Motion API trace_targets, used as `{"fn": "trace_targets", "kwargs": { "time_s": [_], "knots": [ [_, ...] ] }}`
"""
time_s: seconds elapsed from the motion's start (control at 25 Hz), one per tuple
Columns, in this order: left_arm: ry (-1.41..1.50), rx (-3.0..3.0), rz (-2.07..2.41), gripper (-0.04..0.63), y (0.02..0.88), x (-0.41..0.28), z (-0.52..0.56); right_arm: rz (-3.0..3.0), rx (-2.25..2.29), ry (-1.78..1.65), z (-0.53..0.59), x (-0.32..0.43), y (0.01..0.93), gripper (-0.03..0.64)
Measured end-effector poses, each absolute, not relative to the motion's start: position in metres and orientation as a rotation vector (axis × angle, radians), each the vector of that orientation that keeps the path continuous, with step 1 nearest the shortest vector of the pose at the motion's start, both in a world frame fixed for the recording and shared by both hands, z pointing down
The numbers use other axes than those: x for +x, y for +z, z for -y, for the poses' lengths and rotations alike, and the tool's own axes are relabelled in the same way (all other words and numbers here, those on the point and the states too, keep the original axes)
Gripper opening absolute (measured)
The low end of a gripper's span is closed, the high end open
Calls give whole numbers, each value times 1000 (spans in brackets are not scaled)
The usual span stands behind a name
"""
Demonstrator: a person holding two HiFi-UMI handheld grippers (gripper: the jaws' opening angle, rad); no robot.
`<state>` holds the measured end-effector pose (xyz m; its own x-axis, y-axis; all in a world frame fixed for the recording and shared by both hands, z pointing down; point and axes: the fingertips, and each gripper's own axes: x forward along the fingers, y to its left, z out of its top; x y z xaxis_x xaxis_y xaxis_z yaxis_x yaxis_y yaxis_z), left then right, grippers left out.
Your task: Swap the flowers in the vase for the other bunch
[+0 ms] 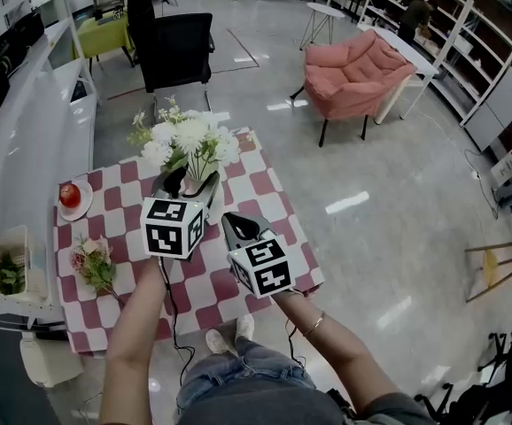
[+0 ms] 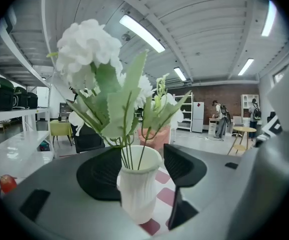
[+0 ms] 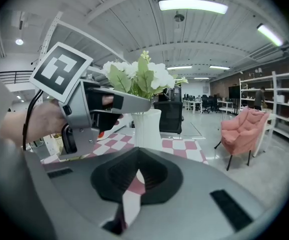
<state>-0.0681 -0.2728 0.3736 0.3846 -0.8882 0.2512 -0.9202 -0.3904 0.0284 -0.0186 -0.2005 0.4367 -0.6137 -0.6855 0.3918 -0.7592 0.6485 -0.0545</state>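
Left gripper (image 1: pixel 191 184) released, jaws spread either side of the white vase (image 2: pixel 137 196) holding white flowers (image 2: pixel 88 46). Right gripper (image 3: pixel 137 171) clenched, empty, near the vase. Pink bunch (image 1: pixel 93 262) lies well left of the vase on the checked table (image 1: pixel 269 197).

Vase (image 2: pixel 137 186): white, ribbed, stood upright at lower centre of the left gripper view. White flowers (image 1: pixel 190 140): full white heads with green leaves, stems stood in the vase, at upper centre-left of the head view. Other bunch (image 1: pixel 94 262): small, pinkish blooms with green foliage, lay flat on the checked cloth (image 1: pixel 265 193) at that view's left, well apart from the vase.
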Motion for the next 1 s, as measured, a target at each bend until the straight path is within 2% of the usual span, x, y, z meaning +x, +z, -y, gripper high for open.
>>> {"fn": "trace_targets", "kwargs": {
  "time_s": [0.52,1.0],
  "knots": [
    [457,2472,1757,288,379,-72,276,2513,1174,325,198,-10,444,9],
    [414,2464,1715,327,383,-70,271,2508,1172,334,201,-8,447,9]
  ]
}}
